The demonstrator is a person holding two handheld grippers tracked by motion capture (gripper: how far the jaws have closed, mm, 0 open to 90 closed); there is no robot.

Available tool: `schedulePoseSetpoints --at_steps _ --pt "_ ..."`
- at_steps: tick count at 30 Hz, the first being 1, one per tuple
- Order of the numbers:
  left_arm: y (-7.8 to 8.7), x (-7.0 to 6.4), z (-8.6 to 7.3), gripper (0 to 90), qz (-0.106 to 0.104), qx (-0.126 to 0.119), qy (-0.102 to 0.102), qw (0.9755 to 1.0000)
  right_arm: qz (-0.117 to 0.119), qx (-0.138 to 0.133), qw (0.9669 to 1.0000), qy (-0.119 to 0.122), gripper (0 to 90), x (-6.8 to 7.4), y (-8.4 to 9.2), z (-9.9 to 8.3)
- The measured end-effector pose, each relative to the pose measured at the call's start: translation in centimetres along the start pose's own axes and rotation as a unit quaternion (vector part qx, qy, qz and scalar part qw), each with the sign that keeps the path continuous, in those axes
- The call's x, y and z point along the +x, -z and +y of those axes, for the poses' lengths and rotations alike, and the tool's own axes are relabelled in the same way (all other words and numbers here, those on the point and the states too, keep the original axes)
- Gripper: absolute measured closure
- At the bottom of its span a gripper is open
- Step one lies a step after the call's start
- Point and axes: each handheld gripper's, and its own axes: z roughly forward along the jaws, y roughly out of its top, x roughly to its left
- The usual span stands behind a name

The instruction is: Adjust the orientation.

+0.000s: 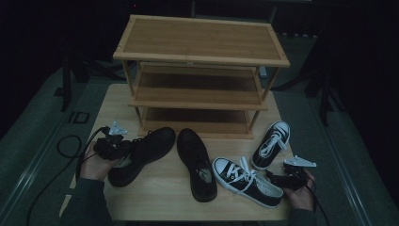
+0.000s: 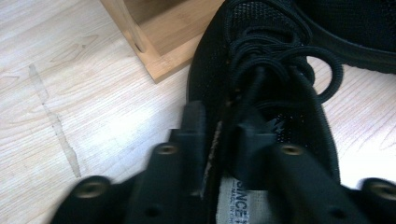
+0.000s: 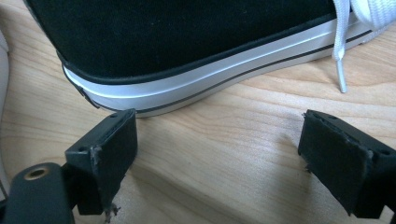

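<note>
Two black mesh shoes lie mid-table in the high view. My left gripper [image 1: 116, 147] is shut on the collar of the left black shoe [image 1: 148, 148]. In the left gripper view one jaw sits outside the shoe's side wall and the other inside, and the left gripper [image 2: 219, 135] pinches the black shoe [image 2: 280, 46] just behind its laces. The other black shoe [image 1: 195, 160] lies beside it. My right gripper [image 1: 276, 178] stands open at the heel of a black-and-white sneaker [image 1: 244, 181]. In the right gripper view the right gripper [image 3: 219, 126] holds nothing, with the sneaker's heel [image 3: 187, 37] just beyond it.
A three-tier wooden shoe rack [image 1: 202, 42] stands at the back of the table [image 1: 160, 197], its corner post [image 2: 159, 46] close to the held shoe. A second black-and-white sneaker [image 1: 273, 141] lies at the right, near the rack's foot. A white lace tip [image 3: 341, 79] rests on the wood.
</note>
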Motion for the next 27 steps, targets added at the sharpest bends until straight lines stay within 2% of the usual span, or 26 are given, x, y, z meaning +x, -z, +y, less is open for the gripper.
schedulePoseSetpoints --at_steps 3,6,11,14,21,27 --pt "0.3 -0.1 0.2 61.2 0.006 -0.002 0.004 1.0 0.0 0.0 1.0 0.0 11.7 0.0 0.0 0.0" --pt "0.6 -0.2 0.3 56.9 0.009 -0.005 0.009 0.9999 0.0 0.0 1.0 0.001 11.7 0.0 0.0 0.0" --pt "1.8 -0.7 0.7 47.1 0.011 -0.033 0.014 0.9993 0.0 0.0 1.0 0.0 11.8 0.0 0.0 0.0" --pt "2.3 -1.1 0.9 45.8 0.007 -0.04 0.007 0.9991 0.0 0.0 1.0 0.0 11.7 0.0 0.0 0.0" --pt "2.8 -1.9 1.2 45.2 0.005 -0.038 -0.002 0.9993 0.0 0.0 1.0 0.001 11.7 0.0 0.0 0.0" --pt "3.0 -2.9 1.7 44.3 0.002 -0.038 -0.017 0.9991 0.001 0.0 1.0 0.001 11.7 0.0 0.0 0.0"
